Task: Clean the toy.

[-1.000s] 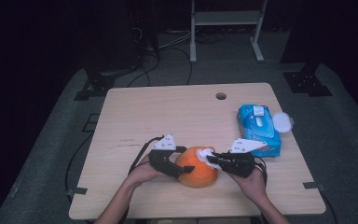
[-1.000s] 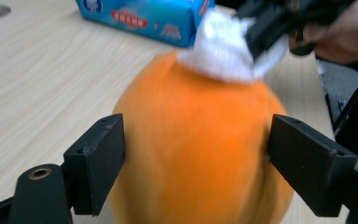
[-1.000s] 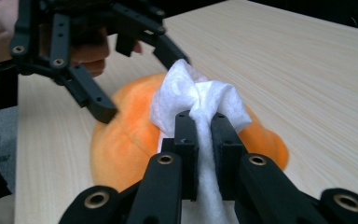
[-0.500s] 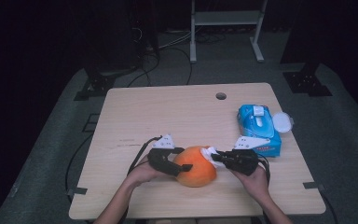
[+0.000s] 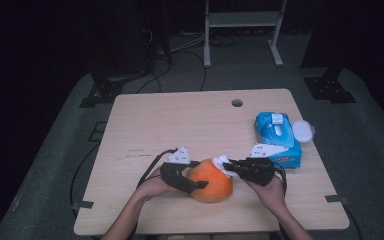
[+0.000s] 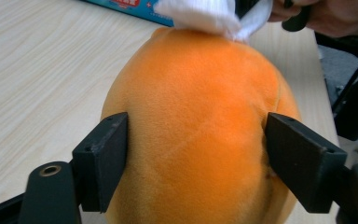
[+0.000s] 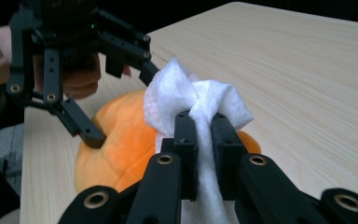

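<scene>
High view: fixed above the near edge, facing forward and down over the whole pale wooden tabletop [image 5: 180, 120]. Left gripper view: very close, looking along its jaws at the round orange plush toy [image 6: 200, 121]. Right gripper view: close, low, facing the other way. All three share that toy.

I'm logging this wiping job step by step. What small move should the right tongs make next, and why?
Probably drag the white wipe across the top of the orange plush. The right tongs are shut on the wipe, which already rests on the plush's far end, while the left tongs clasp its sides and have just been adjusting their grip.
</scene>
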A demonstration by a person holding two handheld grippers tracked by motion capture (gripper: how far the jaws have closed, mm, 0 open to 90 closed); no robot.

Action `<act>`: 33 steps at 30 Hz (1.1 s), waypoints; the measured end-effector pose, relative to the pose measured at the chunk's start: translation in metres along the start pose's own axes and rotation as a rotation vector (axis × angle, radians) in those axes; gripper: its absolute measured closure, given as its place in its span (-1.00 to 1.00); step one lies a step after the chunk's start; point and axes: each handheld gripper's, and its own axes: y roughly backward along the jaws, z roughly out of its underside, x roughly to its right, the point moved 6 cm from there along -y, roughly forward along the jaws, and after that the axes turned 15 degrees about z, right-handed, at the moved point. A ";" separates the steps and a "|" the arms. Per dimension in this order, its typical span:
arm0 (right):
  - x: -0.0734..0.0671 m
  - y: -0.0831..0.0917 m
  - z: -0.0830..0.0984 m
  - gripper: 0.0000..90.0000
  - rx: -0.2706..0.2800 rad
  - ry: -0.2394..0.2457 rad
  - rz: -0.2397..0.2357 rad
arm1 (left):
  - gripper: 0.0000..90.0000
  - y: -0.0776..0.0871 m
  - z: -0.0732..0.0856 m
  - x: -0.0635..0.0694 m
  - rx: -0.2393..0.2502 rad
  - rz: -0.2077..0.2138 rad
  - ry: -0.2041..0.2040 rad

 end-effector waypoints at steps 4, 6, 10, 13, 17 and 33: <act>-0.008 0.004 0.003 0.82 -0.007 0.049 -0.021 | -0.63 0.007 -0.006 0.002 0.034 0.038 0.015; -0.012 0.007 0.005 0.82 -0.007 0.075 -0.034 | -0.69 0.009 -0.008 0.000 0.048 0.032 0.028; -0.021 0.014 0.008 0.82 -0.006 0.119 -0.062 | -0.81 0.005 -0.004 -0.005 0.039 0.022 0.069; -0.020 0.014 0.008 0.82 -0.010 0.116 -0.068 | -0.78 -0.002 0.001 -0.005 0.027 0.057 0.099; -0.015 0.013 0.007 0.82 -0.014 0.093 -0.056 | -0.30 -0.001 -0.001 -0.003 0.026 0.029 0.053; -0.001 0.005 -0.005 0.82 0.032 0.092 0.027 | -0.43 -0.011 -0.021 0.002 0.103 -0.165 -0.090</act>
